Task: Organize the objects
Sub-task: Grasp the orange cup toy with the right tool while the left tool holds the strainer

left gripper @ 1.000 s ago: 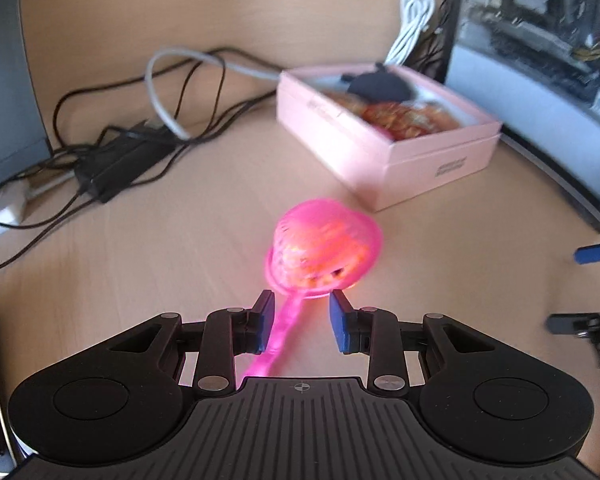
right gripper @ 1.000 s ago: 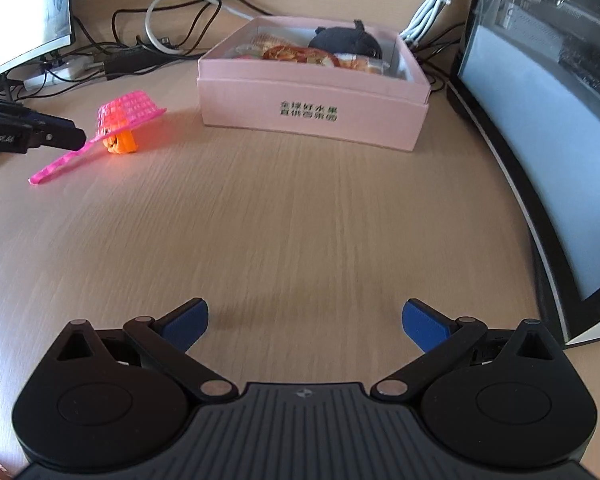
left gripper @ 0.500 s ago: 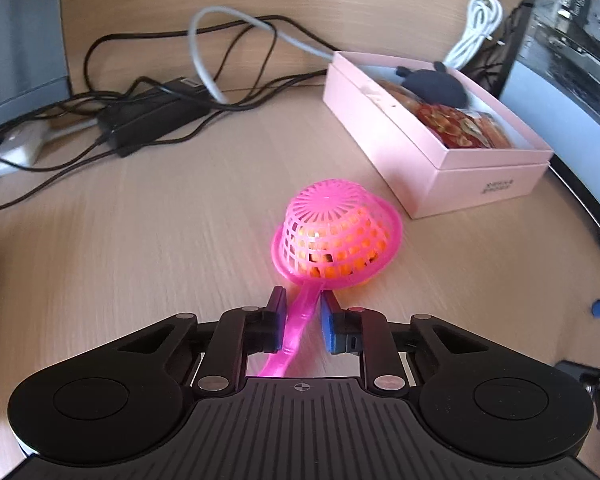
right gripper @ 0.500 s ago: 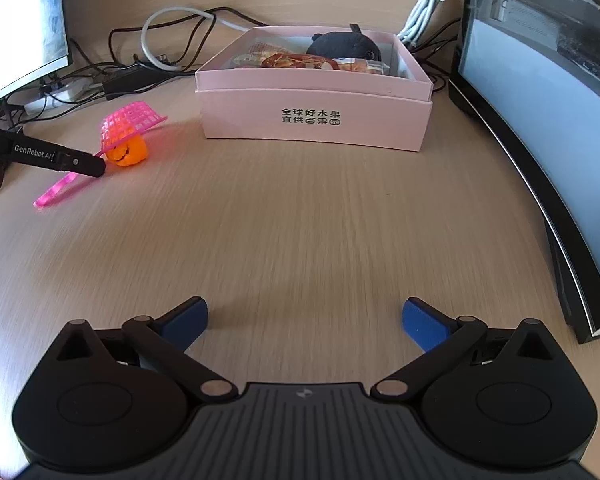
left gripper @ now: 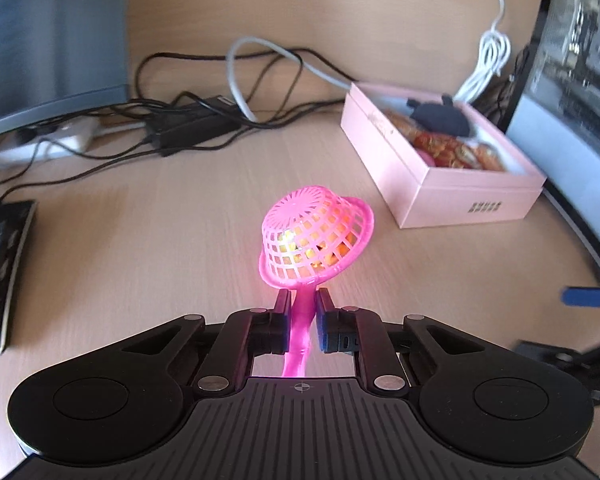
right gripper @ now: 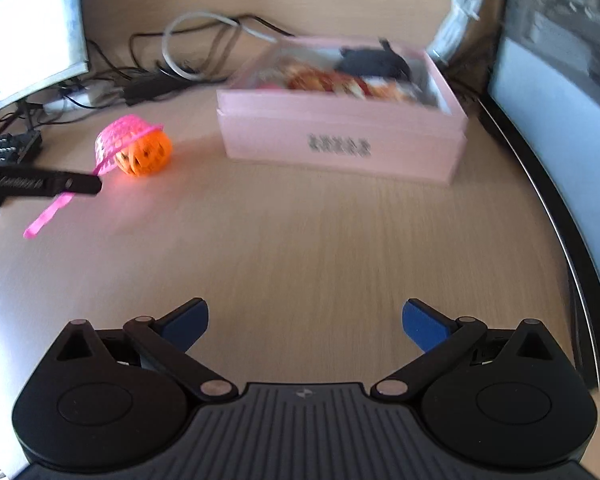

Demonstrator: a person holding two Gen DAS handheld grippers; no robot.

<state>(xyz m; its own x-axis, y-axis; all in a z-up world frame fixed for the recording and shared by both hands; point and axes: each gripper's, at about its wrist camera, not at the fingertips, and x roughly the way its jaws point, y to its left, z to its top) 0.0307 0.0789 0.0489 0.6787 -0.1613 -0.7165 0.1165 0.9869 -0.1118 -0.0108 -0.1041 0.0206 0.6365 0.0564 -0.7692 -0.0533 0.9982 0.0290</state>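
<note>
A pink mesh strainer (left gripper: 316, 236) lies upside down over an orange lattice ball (right gripper: 150, 154) on the wooden desk. It is tipped up on its side, so the ball shows under its rim. My left gripper (left gripper: 303, 304) is closing its jaws, and its pads press on the strainer's flat pink handle (left gripper: 300, 332). From the right wrist view, the left gripper's dark finger (right gripper: 76, 183) crosses that handle. An open pink box (right gripper: 340, 140) holding snacks and a dark object stands beyond. My right gripper (right gripper: 305, 320) hangs open over bare desk, nothing between its fingers.
Tangled cables and a black power adapter (left gripper: 192, 128) lie at the back. A monitor (right gripper: 28, 32) stands at the left and a large curved screen (right gripper: 560, 100) at the right. A keyboard (left gripper: 0, 264) sits by the left edge. A coiled white cable (left gripper: 488, 60) hangs behind the box.
My left gripper's jaws have come together on the strainer handle. The strainer has tipped up and risen, uncovering the orange ball. The right gripper stayed open and barely moved.
</note>
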